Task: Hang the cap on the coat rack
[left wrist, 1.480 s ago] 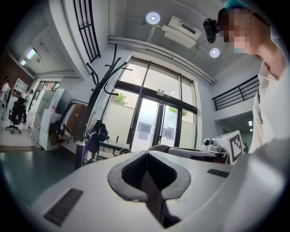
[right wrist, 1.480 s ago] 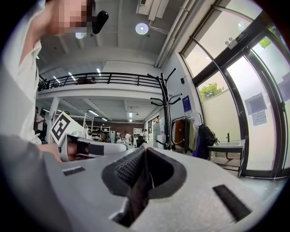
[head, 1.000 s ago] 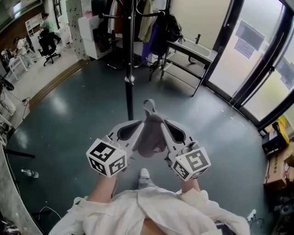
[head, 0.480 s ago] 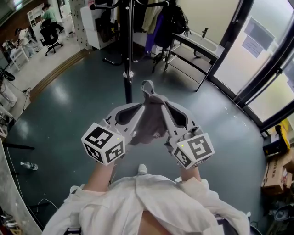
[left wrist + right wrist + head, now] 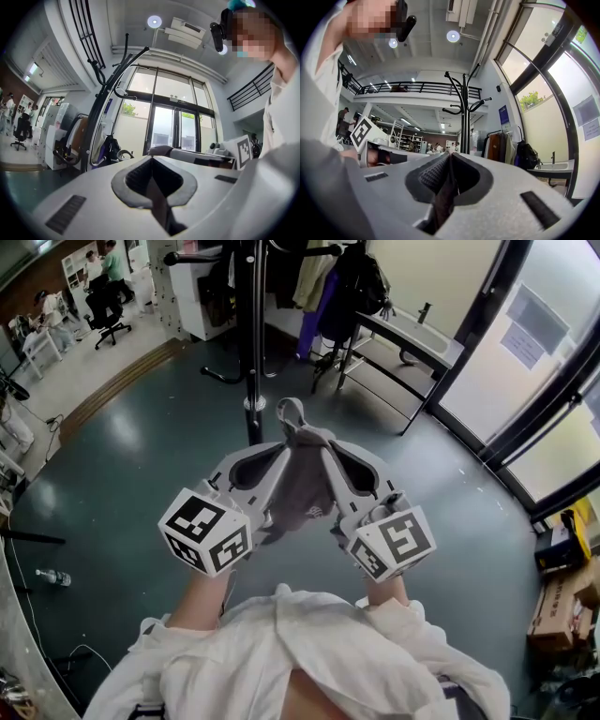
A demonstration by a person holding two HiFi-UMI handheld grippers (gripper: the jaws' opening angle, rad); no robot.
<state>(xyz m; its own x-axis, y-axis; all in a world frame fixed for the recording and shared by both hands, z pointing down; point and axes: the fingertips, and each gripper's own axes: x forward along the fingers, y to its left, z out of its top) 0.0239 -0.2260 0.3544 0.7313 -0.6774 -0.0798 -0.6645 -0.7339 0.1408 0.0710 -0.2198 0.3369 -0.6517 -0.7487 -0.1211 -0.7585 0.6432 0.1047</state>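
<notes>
Just short of the tall black metal coat rack (image 5: 253, 343), over a glossy blue-grey floor (image 5: 141, 456), I hold a soft grey fabric cap (image 5: 305, 488) in the air between both tools. My left gripper (image 5: 151, 161) has its fingers pressed together on a fold of the cloth, which shows as a dark strip running down the seam between the ribbed pads. My right gripper (image 5: 450, 159) pinches another edge of the cap the same way. Seen from the head view, the two tools converge in a V with their marker cubes nearest my body. The cap drapes between them, its strap loop (image 5: 291, 413) standing up at the top in front of the rack's pole. It is off the rack, whose curved black hooks (image 5: 451, 111) rise overhead in both gripper views. Behind the pole, coats and a dark backpack (image 5: 361, 287) hang on a clothes rail. Tall black-framed glass doors (image 5: 553, 371) line the right side, and seated people (image 5: 98, 282) are visible far off at upper left.
</notes>
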